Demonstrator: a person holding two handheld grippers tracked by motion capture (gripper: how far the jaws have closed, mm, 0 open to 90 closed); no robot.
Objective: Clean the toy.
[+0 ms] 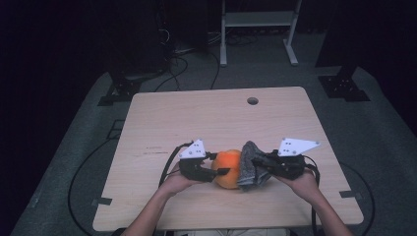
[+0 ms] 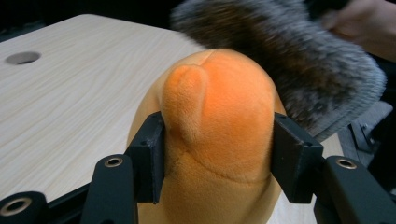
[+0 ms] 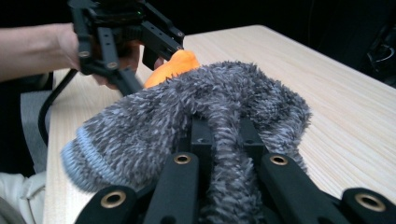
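Plush (image 2: 219, 121) pinched between left fingers (image 2: 149, 154); sock (image 3: 187, 116) (fuzzy grey) clamped by right fingers (image 3: 203, 140).

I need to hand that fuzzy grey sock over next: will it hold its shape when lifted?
Probably not. The grey sock drapes limply around the right hand-held gripper, so it looks floppy. Its fluffy pile suggests it is light and unlikely to slip.

Orange plush toy (image 1: 227, 168), rounded and soft with a stubby nub on top, upright at the table's near middle, touching a fuzzy grey sock (image 1: 251, 164) with a paler ribbed cuff, bunched against its right side.
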